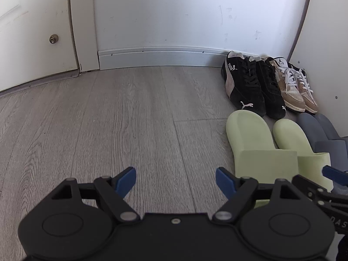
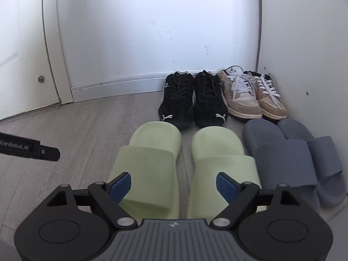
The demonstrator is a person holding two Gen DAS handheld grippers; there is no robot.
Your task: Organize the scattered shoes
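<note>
Shoes: black sneakers [image 2: 191,100] and tan sneakers [image 2: 252,95] paired at baseboard [image 2: 121,84]; green slippers [image 2: 184,156], grey slippers [image 2: 291,152] paired in front | left gripper [image 1: 176,181], right gripper [image 2: 174,187] wide, empty | judged: looks finished, none stray in view.

Bright even daylight, soft shadows, mild glare on wall [image 2: 152,32]; fisheye bending edges, dark corners, sharp focus.

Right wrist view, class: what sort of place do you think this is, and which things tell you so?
Probably a home entryway or hallway corner. Pairs of shoes, black sneakers and green slippers among them, stand in rows on a wood-look floor against a white wall with a baseboard, beside a white door.
</note>
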